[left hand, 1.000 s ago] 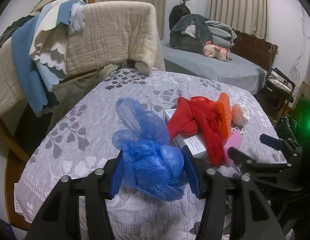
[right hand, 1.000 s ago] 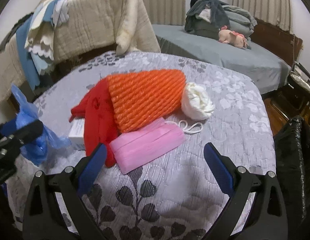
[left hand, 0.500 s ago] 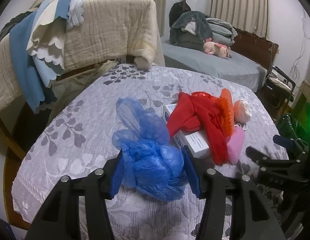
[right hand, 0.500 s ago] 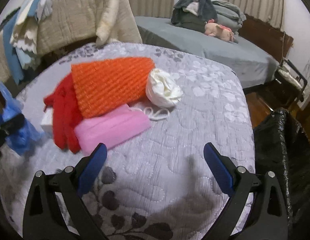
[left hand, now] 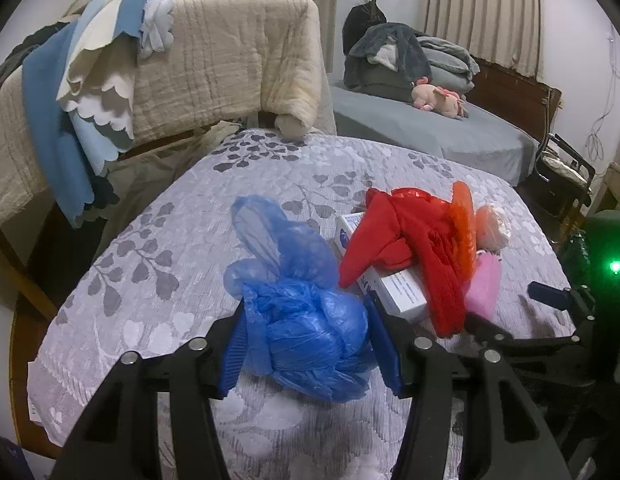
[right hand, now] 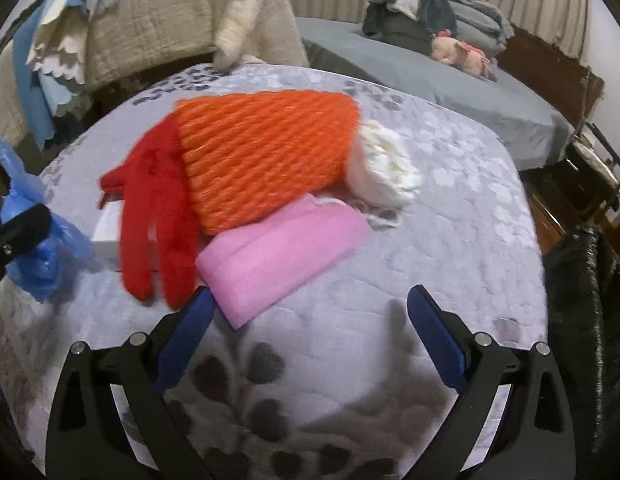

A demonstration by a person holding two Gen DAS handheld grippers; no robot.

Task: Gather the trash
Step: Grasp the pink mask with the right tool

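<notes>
the left gripper (left hand: 305,344), angled down toward a table draped in a grey quilted cloth with a leaf pattern (left hand: 149,280), clamps its blue-padded jaws on either side of a crumpled blue plastic bag (left hand: 310,332), whose loose top rises above the fingers while its bulk rests on the cloth. the right gripper (right hand: 310,320) tilts down over the near edge of the same table with its jaws spread wide and nothing between them; its left finger tip sits just beside the corner of a flat pink foam sheet (right hand: 281,252). the rest of the trash lies in a heap ahead of it: an orange ribbed foam net sleeve (right hand: 265,152) overlaps the pink sheet, a red crumpled plastic bag (right hand: 153,216) trails along its left side over a white cardboard box (left hand: 394,284), and a white foam net ball (right hand: 386,168) touches the orange sleeve's right end. a black plastic bag (right hand: 582,308) hangs at the table's right edge. behind the table stand a chair hung with a beige quilt (left hand: 213,64) and blue and white cloths (left hand: 69,100), and a grey bed (left hand: 430,128) bearing folded blankets and a pink plush toy (left hand: 438,98).
</notes>
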